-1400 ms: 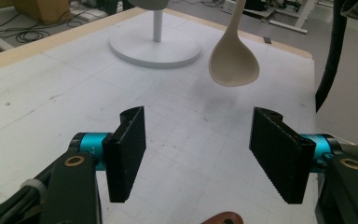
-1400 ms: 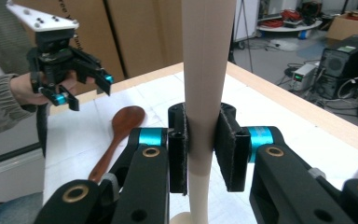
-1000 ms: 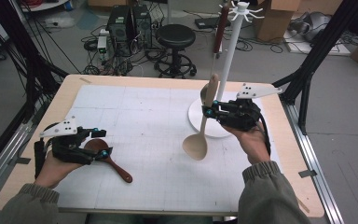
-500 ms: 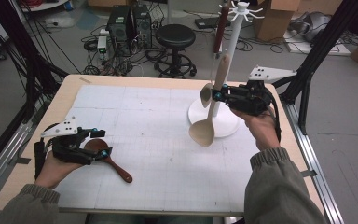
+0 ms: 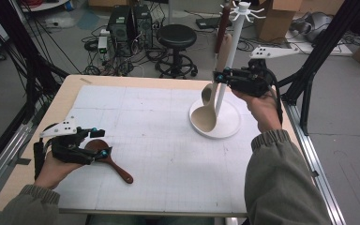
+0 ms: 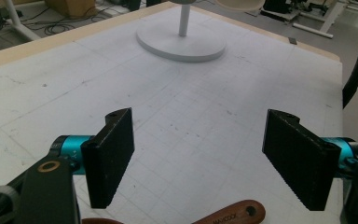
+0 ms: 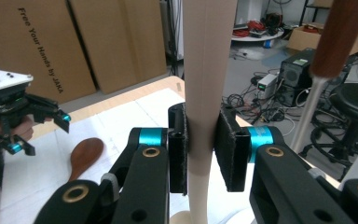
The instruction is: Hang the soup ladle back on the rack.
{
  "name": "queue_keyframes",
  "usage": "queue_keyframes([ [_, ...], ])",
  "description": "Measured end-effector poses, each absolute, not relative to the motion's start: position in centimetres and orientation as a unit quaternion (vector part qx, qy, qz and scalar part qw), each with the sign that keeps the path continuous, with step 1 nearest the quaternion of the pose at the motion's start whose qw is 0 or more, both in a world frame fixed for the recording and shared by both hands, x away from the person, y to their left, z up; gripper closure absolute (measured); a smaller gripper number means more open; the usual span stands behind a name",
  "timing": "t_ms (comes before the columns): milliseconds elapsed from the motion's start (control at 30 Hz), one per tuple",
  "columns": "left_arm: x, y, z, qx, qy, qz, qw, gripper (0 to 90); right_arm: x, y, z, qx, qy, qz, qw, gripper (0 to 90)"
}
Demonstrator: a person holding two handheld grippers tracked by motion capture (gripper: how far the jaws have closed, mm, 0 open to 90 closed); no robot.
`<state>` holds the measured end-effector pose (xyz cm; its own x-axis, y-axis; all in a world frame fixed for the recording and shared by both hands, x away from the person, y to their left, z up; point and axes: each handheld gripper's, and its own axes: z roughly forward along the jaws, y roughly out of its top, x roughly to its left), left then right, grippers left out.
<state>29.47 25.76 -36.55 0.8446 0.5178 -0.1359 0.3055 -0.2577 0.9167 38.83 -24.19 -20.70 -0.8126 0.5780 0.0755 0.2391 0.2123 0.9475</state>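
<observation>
Right gripper [image 5: 218,77]: up off the table near its far right corner, just beside the white pole, jaws level and pointing left.
Right jaws: clamped on the handle of the pale spoon [image 5: 205,115]; the right gripper view has both pads [image 7: 231,149] pressed flat against that cream handle [image 7: 205,93], one on each side.
Pale spoon: hanging upright in the air, bowl down, its bowl over the round white base of the rack [image 5: 232,129], handle rising to the jaws.
Rack: white pole on a disc foot at the far right of the table, hooks at the top; a dark brown handle [image 7: 340,37] hangs up there beside the pole.
Left gripper [image 5: 99,143]: low over the near left part of the table [image 5: 168,187], resting in the person's left hand.
Left jaws: standing wide apart, pads [image 6: 109,156] gripping nothing, just the gridded mat between them.
Brown spoon [image 5: 110,161]: lying flat on the mat near the front left corner, bowl right under the left jaws, handle running out towards the front edge; its handle end [image 6: 233,215] peeks in at the bottom of the left gripper view.
</observation>
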Motion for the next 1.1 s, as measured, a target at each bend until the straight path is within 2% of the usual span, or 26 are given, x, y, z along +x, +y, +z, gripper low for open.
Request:
queue_keyframes([
  [400,29.6,25.8,-36.7,0.788,0.262,0.095,0.549,25.6,41.2,-24.4,-18.8,0.287,0.761,0.561,0.157,76.0],
  [1100,29.6,26.0,-36.7,0.787,0.260,0.093,0.552,25.7,43.2,-24.8,-19.0,0.321,0.751,0.555,0.159,75.8],
])
